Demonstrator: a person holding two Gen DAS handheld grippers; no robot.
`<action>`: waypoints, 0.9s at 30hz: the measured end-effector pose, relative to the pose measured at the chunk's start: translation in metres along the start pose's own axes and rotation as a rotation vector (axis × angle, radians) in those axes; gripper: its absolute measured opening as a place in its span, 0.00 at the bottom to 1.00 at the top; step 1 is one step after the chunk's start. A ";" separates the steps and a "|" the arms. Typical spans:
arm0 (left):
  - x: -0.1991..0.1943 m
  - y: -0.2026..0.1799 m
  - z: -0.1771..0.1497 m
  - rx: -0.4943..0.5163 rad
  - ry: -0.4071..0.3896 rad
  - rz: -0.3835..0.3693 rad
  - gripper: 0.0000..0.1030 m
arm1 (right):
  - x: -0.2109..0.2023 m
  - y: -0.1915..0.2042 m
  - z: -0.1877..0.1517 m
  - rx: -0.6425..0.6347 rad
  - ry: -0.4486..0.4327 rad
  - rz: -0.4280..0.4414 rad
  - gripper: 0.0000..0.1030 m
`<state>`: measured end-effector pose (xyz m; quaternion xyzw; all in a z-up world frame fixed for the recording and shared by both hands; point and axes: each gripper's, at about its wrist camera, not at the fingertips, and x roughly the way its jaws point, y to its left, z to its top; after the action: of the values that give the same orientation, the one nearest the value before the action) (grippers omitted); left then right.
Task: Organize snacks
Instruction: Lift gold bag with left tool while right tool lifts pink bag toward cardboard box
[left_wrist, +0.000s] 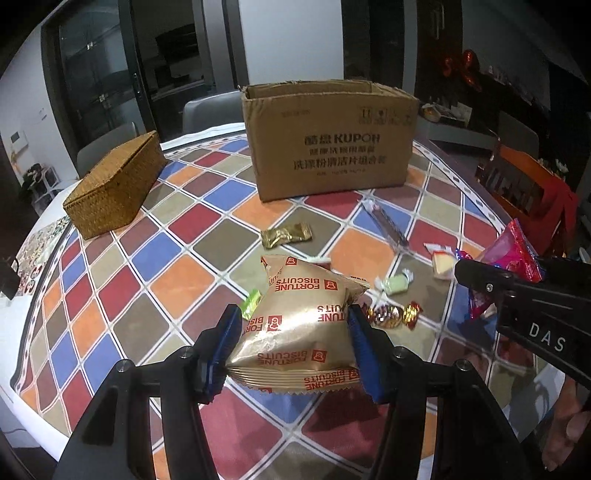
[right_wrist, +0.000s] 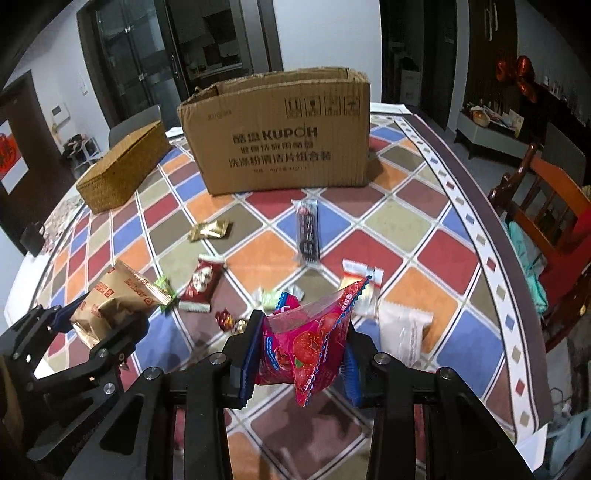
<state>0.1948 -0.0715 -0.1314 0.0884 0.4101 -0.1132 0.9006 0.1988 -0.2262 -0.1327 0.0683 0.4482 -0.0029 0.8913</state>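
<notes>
My left gripper (left_wrist: 293, 317) is shut on a gold Fortune Biscuits bag (left_wrist: 306, 325) and holds it above the tiled table; its blue pads press both sides. My right gripper (right_wrist: 303, 325) is shut on a pink strawberry-print packet (right_wrist: 306, 343), also lifted off the table. The two grippers hang side by side, and the gold bag (right_wrist: 114, 295) shows at the left of the right wrist view. An open cardboard box (left_wrist: 332, 147) stands at the back of the table, with a closed wicker basket (left_wrist: 114, 188) to its left.
Loose snacks lie between me and the box: a small gold packet (left_wrist: 286, 236), a dark bar (right_wrist: 308, 232), a red packet (right_wrist: 203, 282), a white packet (right_wrist: 402, 328) and several wrapped candies (left_wrist: 391, 314). A wooden chair (right_wrist: 546, 206) stands past the table's right edge.
</notes>
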 end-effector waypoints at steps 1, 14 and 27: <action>-0.001 0.000 0.003 -0.004 -0.002 -0.001 0.56 | -0.001 0.000 0.002 0.000 -0.003 0.001 0.38; -0.011 0.009 0.040 -0.037 -0.046 0.023 0.56 | -0.016 -0.002 0.040 -0.004 -0.077 -0.001 0.38; -0.014 0.021 0.080 -0.067 -0.095 0.053 0.56 | -0.023 0.001 0.073 -0.018 -0.137 -0.019 0.38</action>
<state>0.2490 -0.0694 -0.0672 0.0635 0.3681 -0.0795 0.9242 0.2434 -0.2358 -0.0718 0.0557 0.3866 -0.0117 0.9205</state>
